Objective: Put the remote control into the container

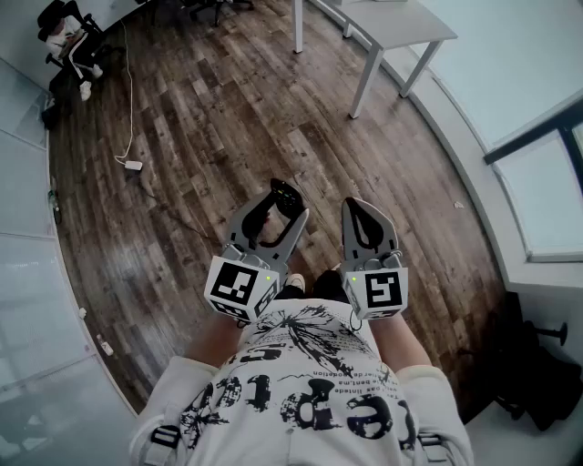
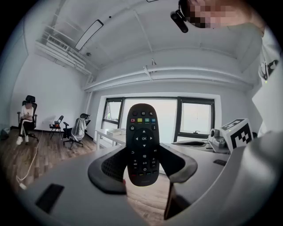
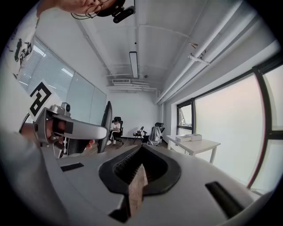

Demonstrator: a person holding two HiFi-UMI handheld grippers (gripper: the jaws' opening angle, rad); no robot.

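Observation:
A black remote control [image 2: 142, 143] stands upright between the jaws of my left gripper [image 2: 142, 171], buttons facing the camera; the pads press on its lower sides, so the gripper is shut on it. In the head view the left gripper [image 1: 270, 217] is held close in front of my body above the wooden floor, with the remote control [image 1: 286, 195] sticking out past its tips. Beside it, my right gripper [image 1: 366, 215] is shut with nothing in it. In its own view the right gripper [image 3: 140, 164] shows its jaws closed together. No container shows in any view.
A white desk [image 1: 387, 27] stands at the far right by the window wall. Office chairs [image 1: 66, 36] are at the far left, where a person sits [image 2: 26, 115]. A power strip with a cable [image 1: 132, 165] lies on the floor.

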